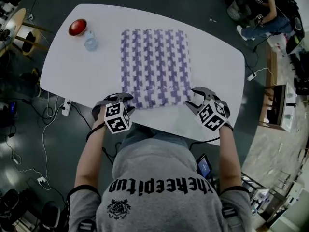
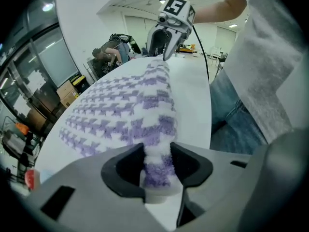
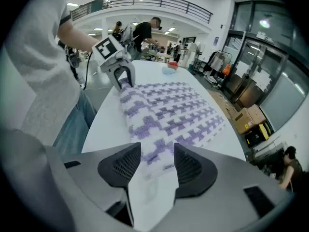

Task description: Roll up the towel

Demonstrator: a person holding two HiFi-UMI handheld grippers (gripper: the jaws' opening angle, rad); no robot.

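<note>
A white towel with a purple houndstooth pattern (image 1: pixel 155 62) lies flat on the white table (image 1: pixel 217 66); its near edge is turned over into a low roll (image 1: pixel 154 99). My left gripper (image 1: pixel 123 98) is at the roll's left end, and in the left gripper view (image 2: pixel 157 161) its pads pinch the folded towel (image 2: pixel 120 110). At the roll's right end my right gripper (image 1: pixel 197 98) stands open. In the right gripper view (image 3: pixel 157 161) the towel (image 3: pixel 169 105) lies below and beyond its spread pads. Each gripper view shows the other gripper (image 2: pixel 163 45) (image 3: pixel 123 79) at the far end.
A red bowl (image 1: pixel 77 27) and a small clear bottle (image 1: pixel 90 41) stand at the table's far left corner. The person holding the grippers stands against the near table edge. Another person (image 1: pixel 260 13) sits beyond the table's far right. Cables lie on the floor to the left.
</note>
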